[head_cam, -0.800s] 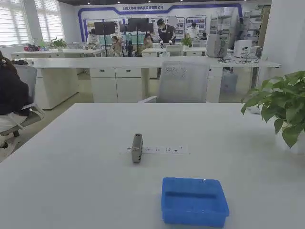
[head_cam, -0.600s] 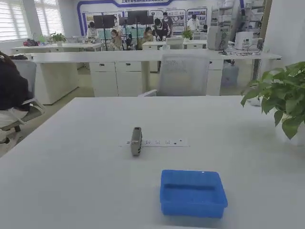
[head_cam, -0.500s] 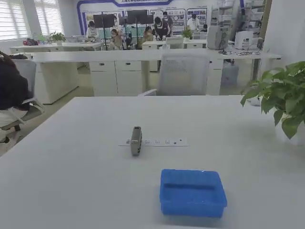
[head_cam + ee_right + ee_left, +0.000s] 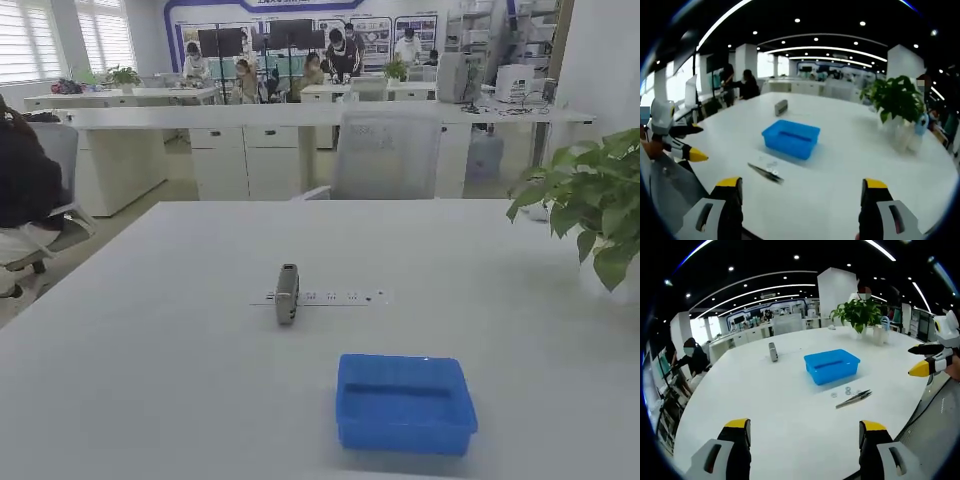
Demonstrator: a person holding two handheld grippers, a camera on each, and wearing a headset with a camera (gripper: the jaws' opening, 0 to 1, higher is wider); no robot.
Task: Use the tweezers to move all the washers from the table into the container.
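White table (image 4: 765, 405) lies ahead of your left gripper (image 4: 805, 425) and right gripper (image 4: 802, 182), both with jaws spread wide and empty, while the tweezers (image 4: 853, 398) rest on it forward of the jaws, the washers (image 4: 847, 390) just beyond them, and the blue container (image 4: 832, 365) farther out past the washers.

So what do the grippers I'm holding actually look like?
They match. The left gripper and the right gripper each have two black jaws capped with yellow tips, set on grey slotted mounts. Seen from the side in the other's view, each has a white body behind black, yellow-tipped jaws.
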